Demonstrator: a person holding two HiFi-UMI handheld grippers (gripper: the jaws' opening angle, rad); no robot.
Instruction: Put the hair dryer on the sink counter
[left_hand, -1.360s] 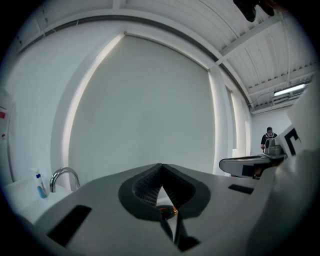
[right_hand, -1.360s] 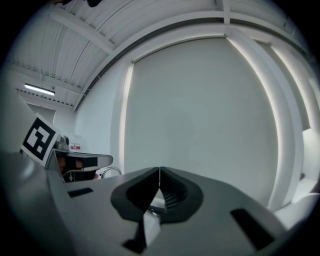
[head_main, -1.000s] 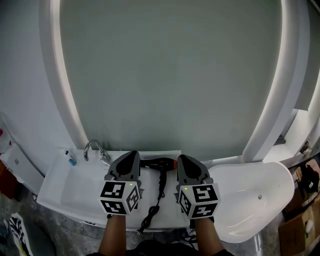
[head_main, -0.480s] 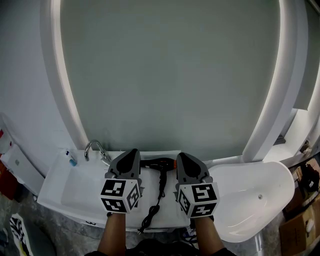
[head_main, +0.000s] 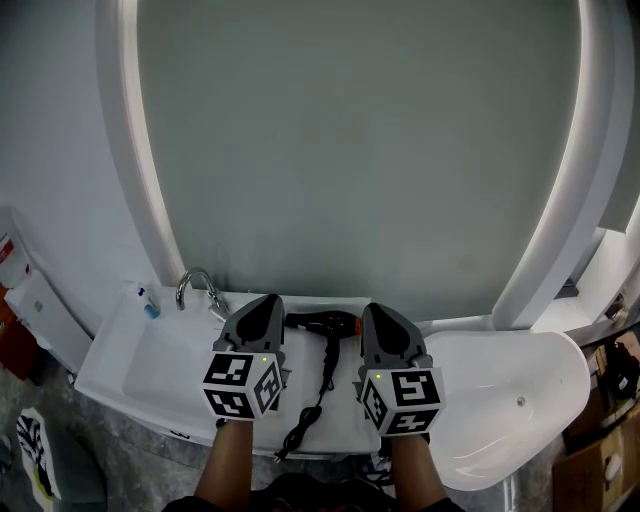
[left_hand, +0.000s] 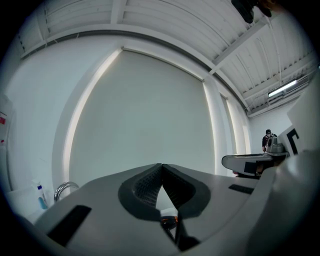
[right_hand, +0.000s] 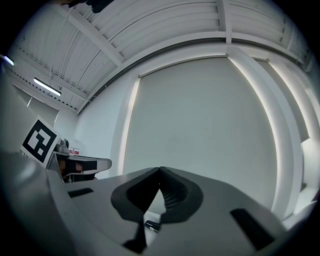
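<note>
A black hair dryer (head_main: 322, 324) with an orange end lies on the white sink counter (head_main: 330, 415), its cord (head_main: 305, 428) trailing toward the front edge. My left gripper (head_main: 268, 303) hovers to its left, jaws shut and empty; a sliver of the dryer (left_hand: 169, 220) shows below its fingertips. On the dryer's right my right gripper (head_main: 373, 311) is likewise shut with nothing in it. Neither gripper touches the dryer.
A chrome faucet (head_main: 196, 285) stands over the basin (head_main: 160, 362) at the left, with a small blue-capped bottle (head_main: 147, 304) beside it. A white tub-like bowl (head_main: 510, 395) sits at the right. A large arched mirror panel (head_main: 350, 140) fills the wall behind.
The view has shifted slightly; both grippers stay side by side over the counter, still shut. The hair dryer has not moved.
</note>
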